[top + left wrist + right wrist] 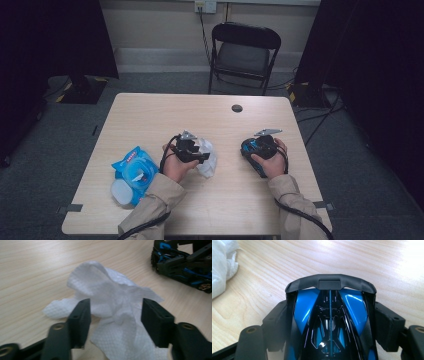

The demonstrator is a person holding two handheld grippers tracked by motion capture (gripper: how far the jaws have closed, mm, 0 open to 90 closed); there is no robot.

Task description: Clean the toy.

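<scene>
A crumpled white wipe (112, 297) lies on the wooden table (165, 115) near its middle, also seen in the high view as the wipe (209, 159). My left gripper (116, 315) stands over it with its jaws apart on either side; the pads do not press on it. A blue and black toy car (329, 315) sits between the jaws of my right gripper (330, 322), which press on both its sides. From above, the car (257, 149) is right of the wipe, held in the right hand.
A blue pack of wet wipes (134, 170) with its white lid (121, 191) flipped open lies at the table's left front. A dark cable hole (237, 108) is at the far side. A black folding chair (243, 52) stands behind the table.
</scene>
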